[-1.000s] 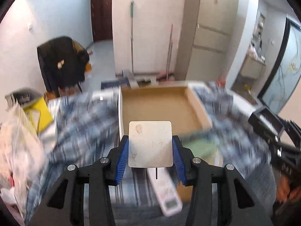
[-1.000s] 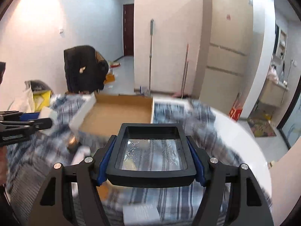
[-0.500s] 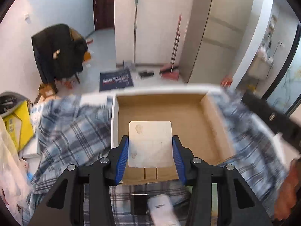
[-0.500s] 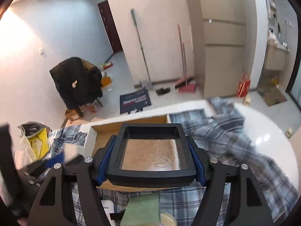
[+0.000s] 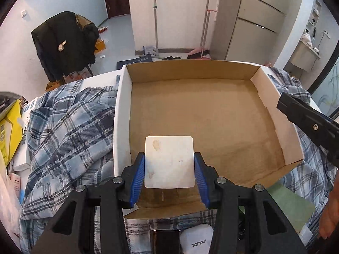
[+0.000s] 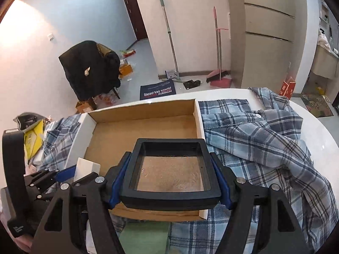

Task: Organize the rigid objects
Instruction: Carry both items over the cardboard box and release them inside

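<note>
I bring both grippers down and in over the cardboard box point(image 5: 203, 114). From the left wrist, the box grows from a small shape at 12 o'clock to most of the view, and the white square plate point(image 5: 169, 162) in the left gripper point(image 5: 169, 176) now sits over the box floor near its front edge instead of over the plaid cloth point(image 5: 70, 131). The remote point(image 5: 198, 242) slides down to 6 o'clock. From the right wrist, the black tray point(image 6: 172, 172) in the right gripper point(image 6: 169, 185) now hangs over the box's front right part. The left gripper point(image 6: 70, 175) shows at 9 o'clock, closer.
</note>
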`<state>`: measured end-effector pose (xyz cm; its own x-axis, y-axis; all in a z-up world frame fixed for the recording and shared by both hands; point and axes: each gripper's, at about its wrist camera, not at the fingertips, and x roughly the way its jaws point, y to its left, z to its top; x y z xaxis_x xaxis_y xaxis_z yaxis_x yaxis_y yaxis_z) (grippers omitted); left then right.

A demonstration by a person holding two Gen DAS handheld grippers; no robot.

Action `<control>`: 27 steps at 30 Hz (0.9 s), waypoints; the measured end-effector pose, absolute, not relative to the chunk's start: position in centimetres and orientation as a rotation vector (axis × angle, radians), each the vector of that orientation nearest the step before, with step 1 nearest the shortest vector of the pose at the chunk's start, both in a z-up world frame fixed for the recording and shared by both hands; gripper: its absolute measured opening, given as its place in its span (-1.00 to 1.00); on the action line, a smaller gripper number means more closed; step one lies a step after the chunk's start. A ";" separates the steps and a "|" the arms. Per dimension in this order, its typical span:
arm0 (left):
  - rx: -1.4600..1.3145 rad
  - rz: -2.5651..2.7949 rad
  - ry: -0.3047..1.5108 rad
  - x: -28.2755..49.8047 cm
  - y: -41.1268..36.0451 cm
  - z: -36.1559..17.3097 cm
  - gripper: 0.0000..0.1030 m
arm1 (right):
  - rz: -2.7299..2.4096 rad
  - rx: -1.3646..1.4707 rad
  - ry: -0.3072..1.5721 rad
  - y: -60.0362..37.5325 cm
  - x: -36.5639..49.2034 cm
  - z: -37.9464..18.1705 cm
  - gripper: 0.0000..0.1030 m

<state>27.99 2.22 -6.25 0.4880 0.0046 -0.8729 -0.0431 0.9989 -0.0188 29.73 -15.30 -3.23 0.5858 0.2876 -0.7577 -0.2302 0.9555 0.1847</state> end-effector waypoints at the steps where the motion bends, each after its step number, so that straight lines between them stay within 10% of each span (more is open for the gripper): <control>1: -0.027 0.038 1.058 28.0 2.1 -6.3 -0.09 | 0.313 0.074 0.893 -15.3 29.7 -3.3 0.34; 6: -0.022 0.033 1.079 28.5 1.7 -7.1 -0.07 | 0.331 0.061 0.902 -15.0 29.9 -3.9 0.34; 11: -0.067 -0.009 1.035 28.1 1.7 -6.2 0.38 | 0.326 0.050 0.903 -14.8 30.0 -4.3 0.34; 27: -0.061 0.101 0.273 20.6 3.2 3.8 1.00 | 0.367 0.032 0.943 -13.4 30.5 -6.0 0.34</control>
<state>20.60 3.21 3.76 0.9581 0.0915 -0.2716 -0.1079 0.9931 -0.0460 30.49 -13.35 -6.02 0.5301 0.3212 -0.7847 -0.2934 0.9378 0.1857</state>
